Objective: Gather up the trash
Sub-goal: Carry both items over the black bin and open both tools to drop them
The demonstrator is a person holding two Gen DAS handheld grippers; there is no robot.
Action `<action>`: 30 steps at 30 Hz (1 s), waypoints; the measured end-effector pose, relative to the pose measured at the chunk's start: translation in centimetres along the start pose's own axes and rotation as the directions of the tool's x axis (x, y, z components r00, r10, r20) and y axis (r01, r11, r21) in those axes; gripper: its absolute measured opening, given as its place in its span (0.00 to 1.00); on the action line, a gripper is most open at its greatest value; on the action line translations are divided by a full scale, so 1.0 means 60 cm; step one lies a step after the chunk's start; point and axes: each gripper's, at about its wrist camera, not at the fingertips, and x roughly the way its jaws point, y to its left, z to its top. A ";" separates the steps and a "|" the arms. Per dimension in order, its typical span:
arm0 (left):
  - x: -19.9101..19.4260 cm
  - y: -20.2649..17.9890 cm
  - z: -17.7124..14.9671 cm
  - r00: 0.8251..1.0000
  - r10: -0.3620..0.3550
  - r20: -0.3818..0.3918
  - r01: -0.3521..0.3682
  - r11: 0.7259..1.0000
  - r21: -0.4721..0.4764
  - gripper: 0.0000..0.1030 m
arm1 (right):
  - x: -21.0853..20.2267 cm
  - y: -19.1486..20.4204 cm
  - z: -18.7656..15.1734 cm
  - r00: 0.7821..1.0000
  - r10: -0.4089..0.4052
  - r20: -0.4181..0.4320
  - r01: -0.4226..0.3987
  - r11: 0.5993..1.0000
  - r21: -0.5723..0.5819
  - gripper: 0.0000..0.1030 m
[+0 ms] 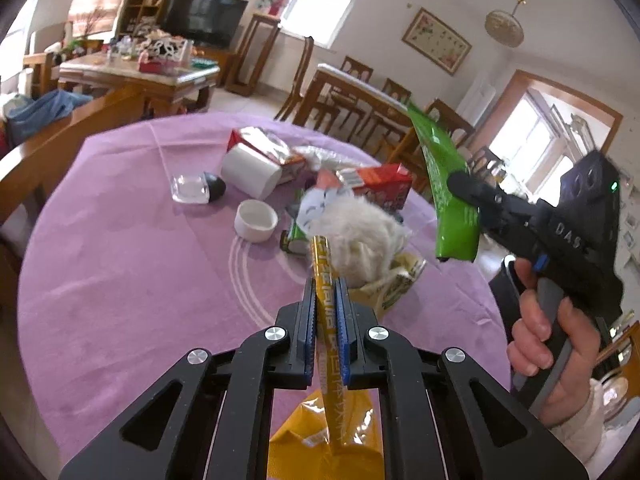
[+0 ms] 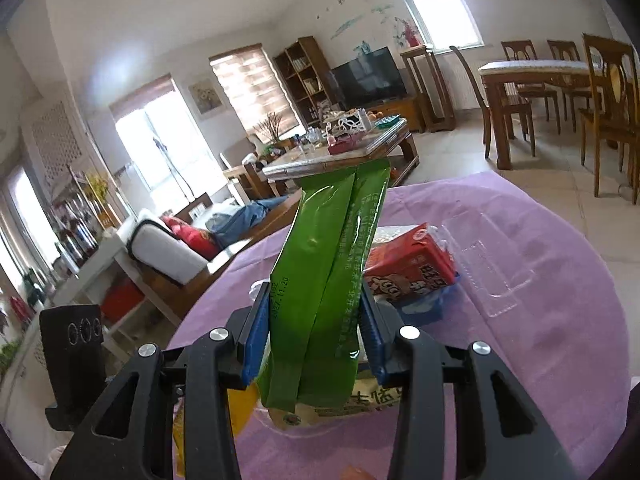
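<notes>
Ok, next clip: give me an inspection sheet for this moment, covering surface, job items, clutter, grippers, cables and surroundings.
Surface: round table under a purple cloth, no spills seen.
Job's things: yellow wrapper and green packet both lifted; red carton, white fluffy wad and other wrappers remain heaped mid-table.
Clutter: white cup on its side, small white dish, clear glass piece, clear plastic tray.
Grippers: left gripper shut on yellow wrapper; right gripper shut on green packet.
Cables: nothing seen.
Surroundings: living room, dining chairs, television, cluttered coffee table.
</notes>
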 end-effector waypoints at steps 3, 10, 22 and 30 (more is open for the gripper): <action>-0.028 -0.003 0.008 0.999 0.007 0.039 -0.007 1.000 0.005 0.09 | -0.018 -0.011 0.002 1.000 0.004 0.025 -0.004 1.000 0.011 0.40; -0.079 -0.044 0.042 0.994 -0.028 0.103 0.022 0.998 0.064 0.09 | -0.078 -0.038 0.004 0.995 -0.028 0.100 0.026 0.999 0.021 0.40; 0.012 -0.245 0.098 0.965 -0.260 0.015 0.248 0.936 0.251 0.09 | -0.244 -0.135 0.010 0.945 -0.208 0.252 0.188 0.977 0.099 0.40; 0.142 -0.441 0.096 0.898 -0.426 -0.111 0.437 0.832 0.343 0.09 | -0.397 -0.258 -0.033 0.813 -0.486 0.321 0.412 0.870 0.271 0.40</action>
